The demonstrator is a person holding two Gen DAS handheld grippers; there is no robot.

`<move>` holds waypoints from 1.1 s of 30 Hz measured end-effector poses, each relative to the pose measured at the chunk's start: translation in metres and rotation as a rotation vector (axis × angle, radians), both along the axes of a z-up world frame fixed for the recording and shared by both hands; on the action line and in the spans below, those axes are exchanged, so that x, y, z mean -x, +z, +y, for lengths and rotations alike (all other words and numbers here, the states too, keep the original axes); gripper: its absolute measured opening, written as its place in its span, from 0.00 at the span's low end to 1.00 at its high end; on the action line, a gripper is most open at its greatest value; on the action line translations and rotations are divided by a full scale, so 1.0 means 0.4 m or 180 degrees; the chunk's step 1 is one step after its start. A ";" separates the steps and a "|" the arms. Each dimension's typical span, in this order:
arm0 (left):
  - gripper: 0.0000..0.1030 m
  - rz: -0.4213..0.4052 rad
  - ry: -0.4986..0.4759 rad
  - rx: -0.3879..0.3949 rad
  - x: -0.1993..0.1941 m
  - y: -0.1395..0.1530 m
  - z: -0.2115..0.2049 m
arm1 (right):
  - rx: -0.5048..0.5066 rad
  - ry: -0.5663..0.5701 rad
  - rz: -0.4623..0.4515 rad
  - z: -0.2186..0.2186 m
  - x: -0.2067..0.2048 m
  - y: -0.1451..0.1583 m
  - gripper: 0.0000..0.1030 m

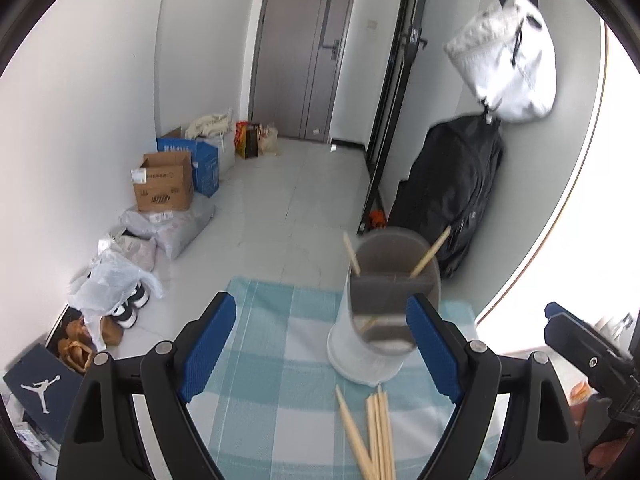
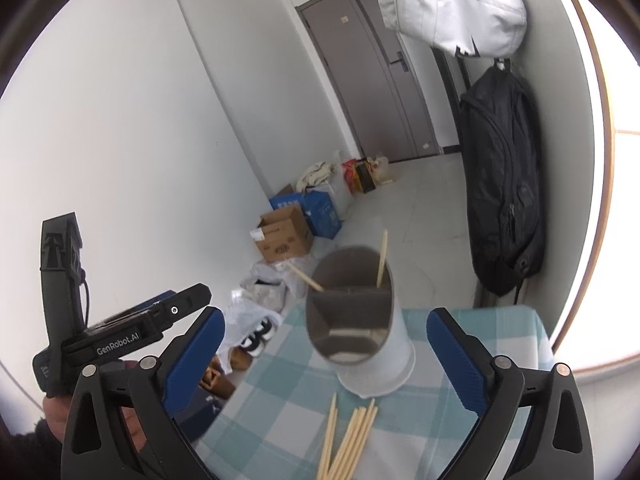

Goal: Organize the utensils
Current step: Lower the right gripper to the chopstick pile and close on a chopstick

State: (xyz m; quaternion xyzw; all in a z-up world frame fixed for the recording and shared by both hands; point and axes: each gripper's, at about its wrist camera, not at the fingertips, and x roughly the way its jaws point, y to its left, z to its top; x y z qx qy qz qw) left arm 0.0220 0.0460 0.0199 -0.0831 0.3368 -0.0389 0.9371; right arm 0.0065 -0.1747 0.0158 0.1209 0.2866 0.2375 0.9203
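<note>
Chopsticks: loose bundle lying flat on the worktop, on a blue-and-white checked cloth, at the near edge of both views, tips fanned toward the holder. Seen also in the right wrist view, just short of the holder's base.

Utensil holder: white cylindrical cup, grey inside, split by a divider into compartments, standing just beyond the bundle and appearing to lean toward the camera (possibly lens distortion). Two further chopsticks standing in the far compartment, one leaning left, one leaning right. Same holder noted in the right wrist view.

Left gripper: released, blue pads spread wide, nothing between them but cloth and the holder's lower part behind; no contact with either pad confirmed. Right pad overlapping the holder's edge in the picture only.

Right gripper: released, spread very wide, holder and bundle framed between the pads, touching neither. Left gripper's body visible at left of that view, held by a hand.

Surroundings: cardboard box and bags on the floor along the left wall, grey door at the far end, black backpack and white bag hanging at right.
</note>
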 end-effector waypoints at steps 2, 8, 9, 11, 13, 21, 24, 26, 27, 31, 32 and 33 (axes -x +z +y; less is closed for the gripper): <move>0.81 0.0122 0.0000 0.0016 0.002 -0.037 -0.001 | 0.0050 0.0024 0.0051 0.003 0.003 -0.028 1.00; 0.81 0.0574 0.0034 0.0171 -0.005 -0.137 0.018 | 0.0125 0.0087 0.0360 0.009 -0.006 -0.114 1.00; 0.81 0.0627 0.0075 0.0226 -0.006 -0.152 0.027 | 0.0114 0.0116 0.0415 0.010 -0.009 -0.125 1.00; 0.81 0.0720 0.0148 0.0321 -0.007 -0.178 0.050 | 0.0128 0.0236 0.0634 0.025 -0.020 -0.161 1.00; 0.81 0.0765 0.0199 0.0369 -0.005 -0.194 0.069 | 0.0182 0.0359 0.0822 0.048 -0.029 -0.194 0.99; 0.81 0.0948 0.0352 0.0665 0.001 -0.227 0.152 | 0.0466 0.0647 0.1481 0.170 -0.097 -0.321 0.67; 0.81 0.0996 0.0422 0.0795 0.001 -0.233 0.180 | 0.0650 0.0663 0.1650 0.219 -0.128 -0.360 0.63; 0.81 0.1031 0.0446 0.0940 0.000 -0.234 0.199 | 0.0711 0.0706 0.1725 0.252 -0.144 -0.377 0.55; 0.81 0.1033 0.0464 0.1017 0.001 -0.235 0.207 | 0.0785 0.0714 0.1730 0.268 -0.149 -0.382 0.55; 0.81 0.1006 0.0512 0.1165 0.002 -0.232 0.236 | 0.1022 0.0739 0.1752 0.312 -0.173 -0.403 0.46; 0.81 0.0993 0.0526 0.1190 0.003 -0.230 0.244 | 0.1110 0.0719 0.1749 0.325 -0.177 -0.408 0.44; 0.81 0.0991 0.0541 0.1209 0.003 -0.230 0.250 | 0.1198 0.0694 0.1739 0.334 -0.181 -0.415 0.44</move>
